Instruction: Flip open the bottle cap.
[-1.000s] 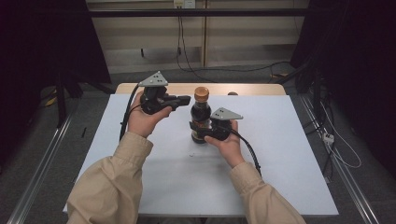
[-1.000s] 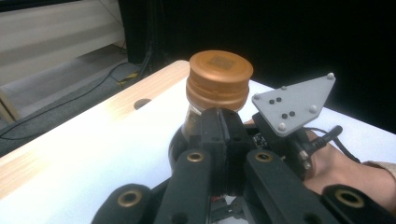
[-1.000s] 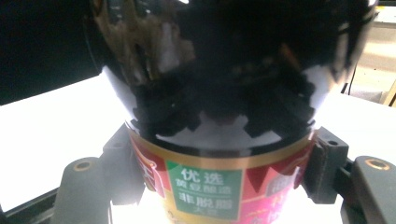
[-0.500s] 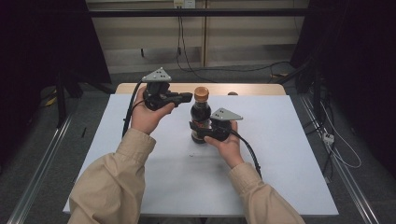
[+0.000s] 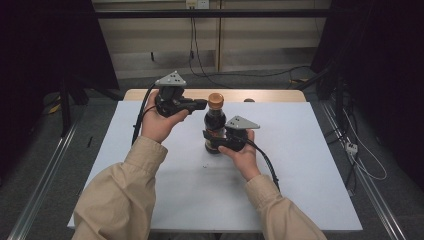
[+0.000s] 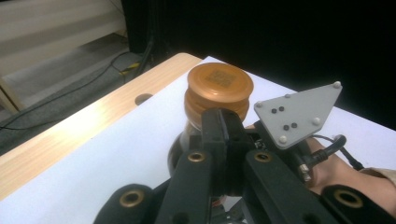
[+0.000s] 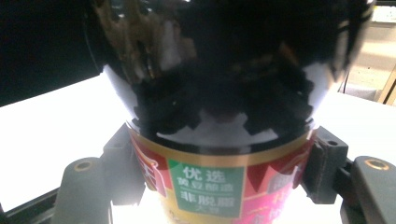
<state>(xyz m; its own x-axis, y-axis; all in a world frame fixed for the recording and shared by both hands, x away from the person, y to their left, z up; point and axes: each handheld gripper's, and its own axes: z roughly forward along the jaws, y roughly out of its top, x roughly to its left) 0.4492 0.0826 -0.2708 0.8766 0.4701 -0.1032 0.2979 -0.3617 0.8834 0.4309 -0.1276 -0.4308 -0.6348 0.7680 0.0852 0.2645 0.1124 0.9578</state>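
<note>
Two grippers work at the dark bottle: right gripper clamps its labelled body; left gripper, jaws closed and empty, sits beside its orange cap.

Dark, glossy bottle at frame centre, mirror-smooth in the right gripper view, wrapped in a shiny printed label. Smooth orange-brown plastic cap, faintly satin. Matt black plastic on left claw and right claw, with brass-coloured metal rivets. Matt white sheet over the desk; pale wood grain along its far edge. Beige cloth sleeves.
</note>
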